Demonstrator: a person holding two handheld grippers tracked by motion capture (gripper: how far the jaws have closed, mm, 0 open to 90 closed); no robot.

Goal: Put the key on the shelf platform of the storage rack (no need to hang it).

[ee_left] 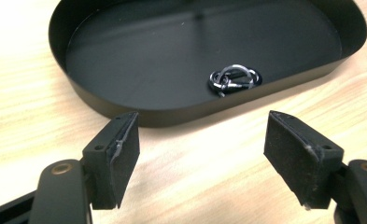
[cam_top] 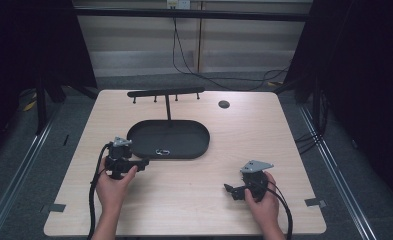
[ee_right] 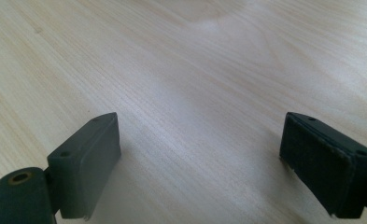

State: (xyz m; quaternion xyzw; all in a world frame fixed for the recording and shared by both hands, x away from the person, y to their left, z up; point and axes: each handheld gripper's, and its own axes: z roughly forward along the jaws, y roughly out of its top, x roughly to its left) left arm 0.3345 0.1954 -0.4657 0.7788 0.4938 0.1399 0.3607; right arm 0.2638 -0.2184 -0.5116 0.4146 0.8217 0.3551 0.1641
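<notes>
Left claw (cam_top: 140,164) wide apart, holding nothing, low over the wood surface (cam_top: 194,190), just beside a black tray (ee_left: 106,105). Small shiny ring bundle (ee_left: 233,79) inside the tray, near its front wall. Right claw (cam_top: 230,190) wide apart too, holding nothing, over bare wood.

Probably lab: black curtains (cam_top: 374,75), cabled rig table (cam_top: 264,135).

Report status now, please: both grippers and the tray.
Left gripper open, facing tray. Right gripper open over bare table. Metal ring bundle inside tray.
</notes>
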